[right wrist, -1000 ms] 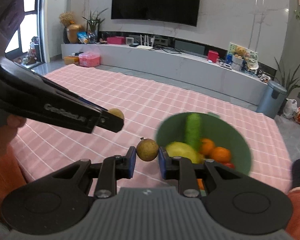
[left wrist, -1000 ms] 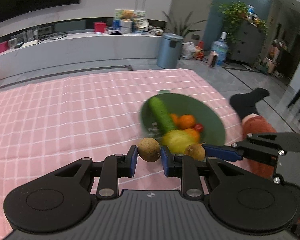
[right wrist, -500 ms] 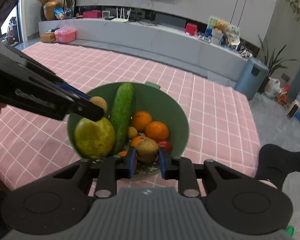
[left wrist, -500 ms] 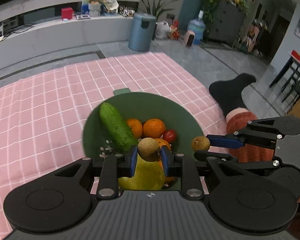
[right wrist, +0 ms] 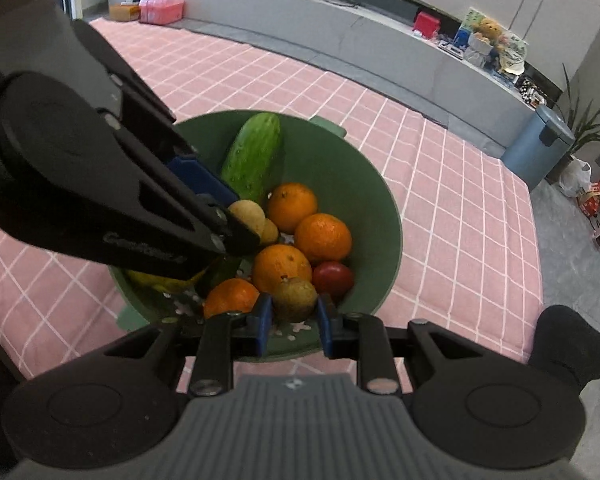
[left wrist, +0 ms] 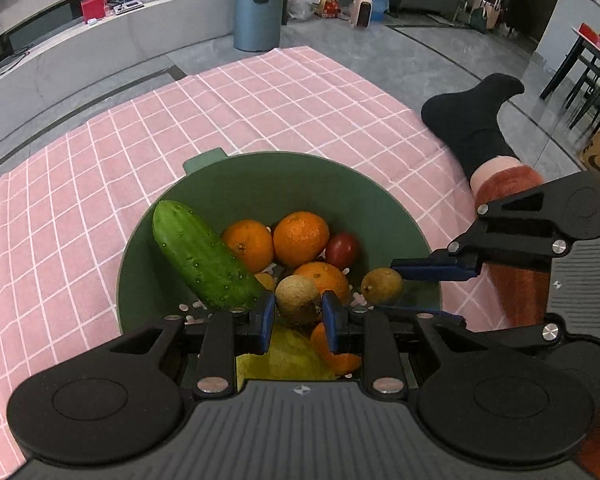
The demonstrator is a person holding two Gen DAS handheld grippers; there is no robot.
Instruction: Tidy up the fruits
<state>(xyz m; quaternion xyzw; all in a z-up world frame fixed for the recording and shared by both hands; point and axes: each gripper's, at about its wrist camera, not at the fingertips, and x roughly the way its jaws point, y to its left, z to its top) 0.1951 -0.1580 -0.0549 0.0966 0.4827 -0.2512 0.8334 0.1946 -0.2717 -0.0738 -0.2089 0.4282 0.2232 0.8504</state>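
Note:
A green bowl (left wrist: 284, 176) on the pink checked cloth holds a cucumber (left wrist: 204, 256), several oranges (left wrist: 306, 238), a red tomato (left wrist: 342, 250) and a yellow-green fruit (left wrist: 292, 356). My left gripper (left wrist: 299, 314) is shut on a small brown fruit (left wrist: 298, 294) just above the bowl's contents. My right gripper (right wrist: 294, 318) is shut on another small brown fruit (right wrist: 294, 298) over the bowl's near rim (right wrist: 392, 216). The right gripper also shows in the left wrist view (left wrist: 384, 286), holding its fruit (left wrist: 382, 286) inside the bowl.
The pink checked cloth (left wrist: 80, 184) covers the table around the bowl. A person's leg with a black sock (left wrist: 476, 120) is at the table's right edge. A grey bin (left wrist: 258, 12) and a long low cabinet (right wrist: 340, 32) stand on the floor beyond.
Both grippers have moved forward and down from outside the bowl to over its contents, each still holding its small brown fruit.

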